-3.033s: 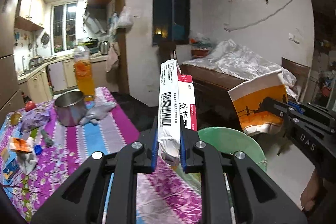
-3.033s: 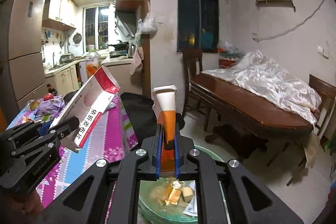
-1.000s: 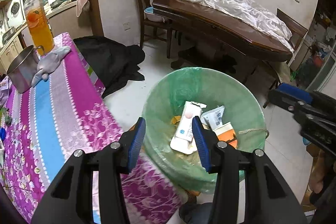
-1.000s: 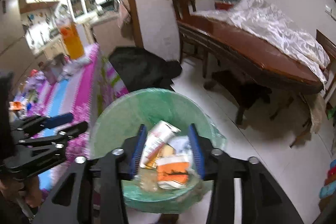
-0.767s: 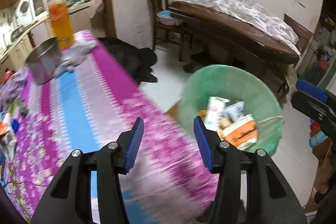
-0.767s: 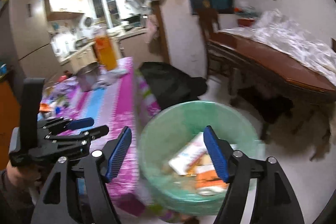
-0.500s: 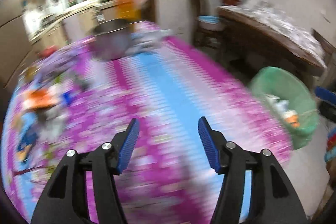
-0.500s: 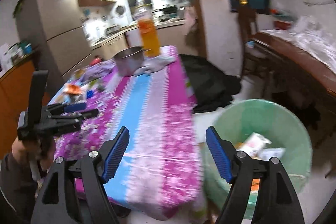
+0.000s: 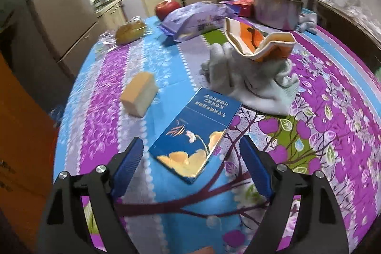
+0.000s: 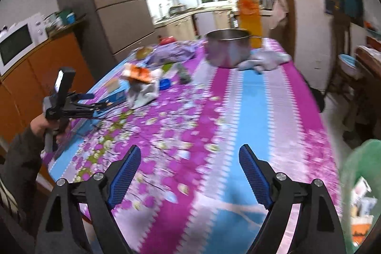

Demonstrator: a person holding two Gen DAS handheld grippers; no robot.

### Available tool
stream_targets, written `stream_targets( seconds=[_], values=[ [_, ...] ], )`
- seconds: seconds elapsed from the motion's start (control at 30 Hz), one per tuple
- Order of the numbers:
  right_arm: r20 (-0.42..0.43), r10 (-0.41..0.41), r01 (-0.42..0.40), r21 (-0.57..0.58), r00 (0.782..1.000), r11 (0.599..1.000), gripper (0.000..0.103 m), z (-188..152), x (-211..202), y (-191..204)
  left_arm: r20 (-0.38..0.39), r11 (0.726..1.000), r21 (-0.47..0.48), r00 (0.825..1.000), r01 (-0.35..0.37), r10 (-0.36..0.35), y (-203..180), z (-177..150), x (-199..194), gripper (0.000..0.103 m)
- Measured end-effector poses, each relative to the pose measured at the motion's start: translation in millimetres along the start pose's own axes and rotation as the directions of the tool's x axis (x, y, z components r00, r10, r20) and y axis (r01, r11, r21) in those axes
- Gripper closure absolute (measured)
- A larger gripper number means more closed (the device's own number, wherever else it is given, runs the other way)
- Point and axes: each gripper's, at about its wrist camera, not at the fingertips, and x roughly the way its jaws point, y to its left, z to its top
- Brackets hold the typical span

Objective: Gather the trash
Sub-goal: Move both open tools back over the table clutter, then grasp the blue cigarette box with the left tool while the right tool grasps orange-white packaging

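My left gripper (image 9: 191, 156) is open and empty, low over the table, its jaws on either side of the near end of a blue flat box with yellow flowers (image 9: 194, 136). Beyond it a crushed orange paper cup (image 9: 259, 42) rests on a grey glove (image 9: 252, 80). A yellow sponge block (image 9: 139, 97) lies to the left. My right gripper (image 10: 189, 169) is open and empty above the near end of the tablecloth (image 10: 240, 111). The green trash bin (image 10: 359, 192) with discarded packets is at the lower right of the right wrist view. The left gripper (image 10: 71, 106) also shows there at the far left.
A steel pot (image 9: 276, 8), an orange juice bottle (image 10: 250, 18), a purple snack bag (image 9: 195, 20), a red apple (image 9: 166, 8) and a bread roll (image 9: 129, 31) stand at the table's far end. An orange cabinet (image 10: 40, 63) with a microwave (image 10: 16, 42) and a fridge (image 10: 114, 4) are on the left.
Both grippers let go of the box and the cup into the bin, then swung back to the table. My left gripper has come down around the blue box.
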Motion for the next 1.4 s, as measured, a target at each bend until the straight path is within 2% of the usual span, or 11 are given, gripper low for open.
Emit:
stream_targets(
  seconds=[0.17, 0.3, 0.37, 0.47, 0.6, 0.87, 1.13, 1.23, 1.3, 1.37, 1.4],
  values=[
    [-0.034, 0.054, -0.056, -0.047, 0.998, 0.997, 0.019, 17, 43, 39, 0.005, 0.995, 0.085, 0.999, 0.048, -0.049, -8, 7, 17, 0.022],
    [-0.046, 0.092, -0.097, -0.106, 0.995, 0.990, 0.019, 30, 68, 65, -0.011, 0.996, 0.062, 0.998, 0.062, -0.061, -3, 6, 30, 0.023],
    [-0.052, 0.100, -0.107, -0.160, 0.994, 0.981, 0.019, 38, 83, 79, 0.004, 0.997, 0.055, 0.998, 0.060, -0.061, -1, 4, 27, 0.038],
    [-0.058, 0.108, -0.119, -0.231, 0.992, 0.966, 0.032, 51, 101, 96, 0.015, 0.997, 0.037, 0.997, 0.074, -0.074, 1, 0, 22, 0.041],
    [-0.064, 0.108, -0.122, -0.320, 0.992, 0.939, 0.047, 71, 132, 114, 0.029, 0.998, 0.022, 0.997, 0.066, -0.067, -5, -7, 15, 0.044],
    [-0.050, 0.043, -0.062, -0.505, 0.998, 0.861, 0.050, 110, 193, 151, 0.041, 0.997, -0.046, 0.997, 0.069, -0.067, 1, -11, 11, 0.046],
    [-0.070, 0.011, -0.051, -0.590, 0.997, 0.806, 0.051, 123, 225, 160, 0.044, 0.995, -0.064, 0.996, 0.080, -0.077, 5, -8, 13, 0.047],
    [-0.073, 0.015, -0.055, -0.591, 0.997, 0.805, 0.063, 119, 230, 163, 0.044, 0.994, -0.073, 0.996, 0.077, -0.074, 5, -7, 13, 0.047],
    [-0.055, 0.006, -0.038, -0.592, 0.998, 0.805, 0.084, 116, 231, 165, 0.045, 0.995, -0.076, 0.997, 0.071, -0.068, 4, -7, 13, 0.047],
    [-0.019, 0.003, -0.014, -0.577, 1.000, 0.816, 0.089, 114, 226, 164, 0.045, 0.994, -0.086, 0.997, 0.060, -0.056, 5, -6, 14, 0.048],
    [0.003, 0.006, -0.003, -0.556, 1.000, 0.831, 0.091, 114, 221, 162, 0.054, 0.995, -0.091, 0.997, 0.052, -0.047, 4, -6, 12, 0.064]
  ],
)
